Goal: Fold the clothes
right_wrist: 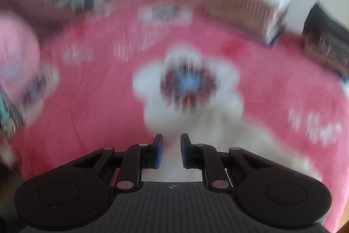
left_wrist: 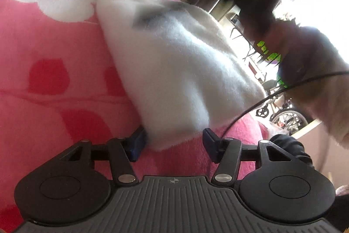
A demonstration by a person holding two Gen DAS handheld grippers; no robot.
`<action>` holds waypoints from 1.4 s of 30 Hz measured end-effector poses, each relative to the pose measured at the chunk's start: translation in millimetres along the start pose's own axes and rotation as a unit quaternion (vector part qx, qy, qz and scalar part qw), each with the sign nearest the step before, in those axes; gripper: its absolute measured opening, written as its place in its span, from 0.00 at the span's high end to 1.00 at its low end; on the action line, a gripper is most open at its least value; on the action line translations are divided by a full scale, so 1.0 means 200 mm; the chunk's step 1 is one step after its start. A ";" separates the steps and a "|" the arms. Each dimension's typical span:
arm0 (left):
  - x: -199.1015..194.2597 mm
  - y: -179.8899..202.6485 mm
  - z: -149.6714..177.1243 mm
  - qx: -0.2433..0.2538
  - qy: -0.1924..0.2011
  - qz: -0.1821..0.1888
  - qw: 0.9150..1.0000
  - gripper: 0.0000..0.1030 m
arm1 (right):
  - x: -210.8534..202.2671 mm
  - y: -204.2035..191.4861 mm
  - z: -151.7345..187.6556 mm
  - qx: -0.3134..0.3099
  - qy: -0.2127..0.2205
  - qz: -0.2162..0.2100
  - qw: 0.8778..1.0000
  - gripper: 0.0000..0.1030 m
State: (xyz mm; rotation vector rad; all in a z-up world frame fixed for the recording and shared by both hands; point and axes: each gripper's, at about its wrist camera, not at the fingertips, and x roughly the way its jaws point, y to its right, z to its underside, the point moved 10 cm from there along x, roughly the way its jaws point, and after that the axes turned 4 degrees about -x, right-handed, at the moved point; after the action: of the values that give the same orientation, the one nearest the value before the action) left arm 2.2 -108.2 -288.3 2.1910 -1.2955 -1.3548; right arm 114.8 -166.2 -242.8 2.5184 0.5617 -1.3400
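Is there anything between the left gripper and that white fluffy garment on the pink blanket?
Nothing visible. The left gripper has its jaws open right at the near corner of the white garment, with only bare pink blanket around it.

Right wrist view is motion-blurred throughout — the white garment [right_wrist: 220, 134] below the right gripper [right_wrist: 171, 150] possibly lies unheld; contact is indeterminate.

Black hand-held gripper [left_wrist: 174, 145], blue pads [left_wrist: 137, 143]
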 end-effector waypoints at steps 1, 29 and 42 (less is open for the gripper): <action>0.00 0.00 0.00 -0.001 0.000 -0.001 1.000 0.47 | 0.08 -0.01 0.07 -0.014 0.004 0.009 1.000 0.85; -0.04 -0.02 0.00 0.004 0.000 -0.020 1.000 0.48 | -0.19 -0.19 0.43 0.032 -0.003 0.038 0.999 0.85; -0.01 0.11 -0.20 0.072 0.039 -0.033 0.996 0.47 | -0.35 -0.09 0.46 0.096 0.016 0.071 0.993 0.88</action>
State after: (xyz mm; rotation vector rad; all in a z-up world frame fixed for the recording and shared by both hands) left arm 22.2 -128.3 -251.6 2.3762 -1.3406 -1.2204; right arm 3.0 -200.8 -235.1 2.6771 0.2641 -1.3618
